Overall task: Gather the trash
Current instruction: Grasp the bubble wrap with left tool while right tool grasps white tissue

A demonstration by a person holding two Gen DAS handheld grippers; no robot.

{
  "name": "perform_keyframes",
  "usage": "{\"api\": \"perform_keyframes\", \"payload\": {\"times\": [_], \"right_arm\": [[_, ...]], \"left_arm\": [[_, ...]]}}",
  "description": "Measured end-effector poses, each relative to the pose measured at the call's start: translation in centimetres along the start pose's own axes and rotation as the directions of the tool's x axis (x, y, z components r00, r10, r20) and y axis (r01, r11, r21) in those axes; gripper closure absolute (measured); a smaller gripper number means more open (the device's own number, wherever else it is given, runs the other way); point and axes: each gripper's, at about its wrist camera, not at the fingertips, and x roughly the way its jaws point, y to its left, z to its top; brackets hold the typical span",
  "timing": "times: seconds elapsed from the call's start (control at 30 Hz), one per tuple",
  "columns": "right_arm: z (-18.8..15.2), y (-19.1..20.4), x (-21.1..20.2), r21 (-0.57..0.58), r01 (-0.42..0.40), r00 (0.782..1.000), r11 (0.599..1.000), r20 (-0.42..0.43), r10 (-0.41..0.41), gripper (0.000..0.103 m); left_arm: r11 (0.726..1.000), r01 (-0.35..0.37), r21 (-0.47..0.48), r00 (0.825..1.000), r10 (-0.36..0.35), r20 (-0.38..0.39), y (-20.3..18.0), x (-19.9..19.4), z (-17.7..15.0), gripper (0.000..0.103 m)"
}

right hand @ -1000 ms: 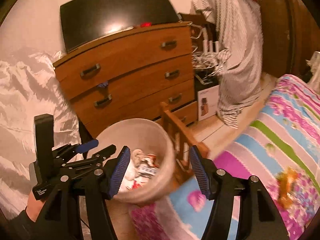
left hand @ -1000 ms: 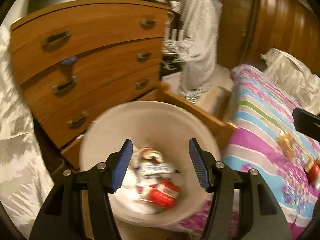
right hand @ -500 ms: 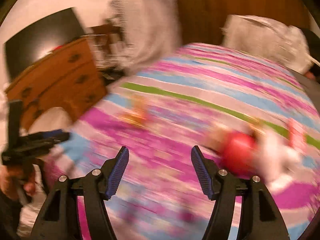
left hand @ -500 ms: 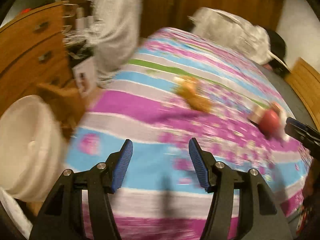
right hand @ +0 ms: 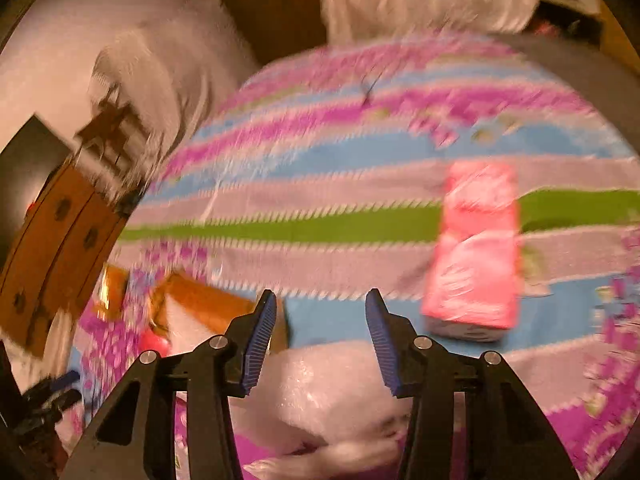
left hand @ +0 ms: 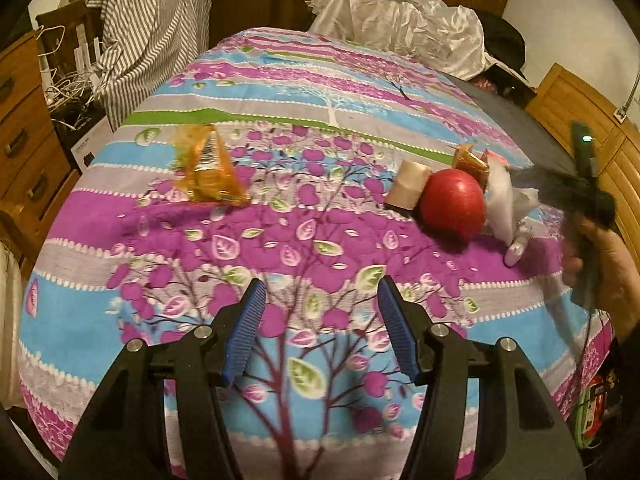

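Both grippers carry nothing, the left gripper point(left hand: 318, 332) with fingers apart, the right gripper point(right hand: 320, 340) closing its fingers over crumpled white plastic point(right hand: 332, 392), while around the round red ball point(left hand: 454, 204) orange wrappers point(left hand: 208, 168) await collecting.

Each claw, left point(left hand: 318, 332) and right point(right hand: 320, 340), has black plastic arms, two ribbed blue pads and round silver screws at the joints. In the left view, a hand point(left hand: 608, 264) grips a black handle; a dark sleeve shows below it.
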Motion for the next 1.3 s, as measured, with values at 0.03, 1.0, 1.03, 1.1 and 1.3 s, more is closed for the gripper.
{"api": "perform_keyframes", "payload": {"times": [0.03, 1.0, 1.03, 1.1, 1.3], "right_arm": [[-0.4, 0.2, 0.4, -0.023, -0.019, 0.999, 1.0, -0.027, 0.019, 0.054], [-19.7, -1.8, -16.7, -0.097, -0.065, 0.987, 0.993, 0.143, 0.079, 0.04], [-20.0, -1.9, -16.6, -0.095, -0.071, 0.987, 0.993, 0.138, 0.084, 0.04], [-20.5, -1.7, -16.4, -0.097, -0.075, 0.987, 0.993, 0.133, 0.087, 0.039], [-20.0, 0.4, -16.2, -0.193, -0.068, 0.99, 0.979, 0.105, 0.09, 0.04]], "left_arm": [[1.0, 0.008, 0.001, 1.0, -0.008, -0.002, -0.1, -0.1, -0.1, 0.047], [0.839, 0.395, 0.374, 0.918, -0.343, -0.2, -17.5, 1.7, -5.3, 0.025], [0.828, 0.403, 0.39, 0.914, -0.343, -0.216, -18.5, 2.2, -5.6, 0.025], [0.821, 0.404, 0.403, 0.913, -0.334, -0.236, -19.6, 3.2, -5.8, 0.025], [0.825, 0.408, 0.39, 0.908, -0.324, -0.266, -20.6, 5.4, -6.2, 0.056]]}}
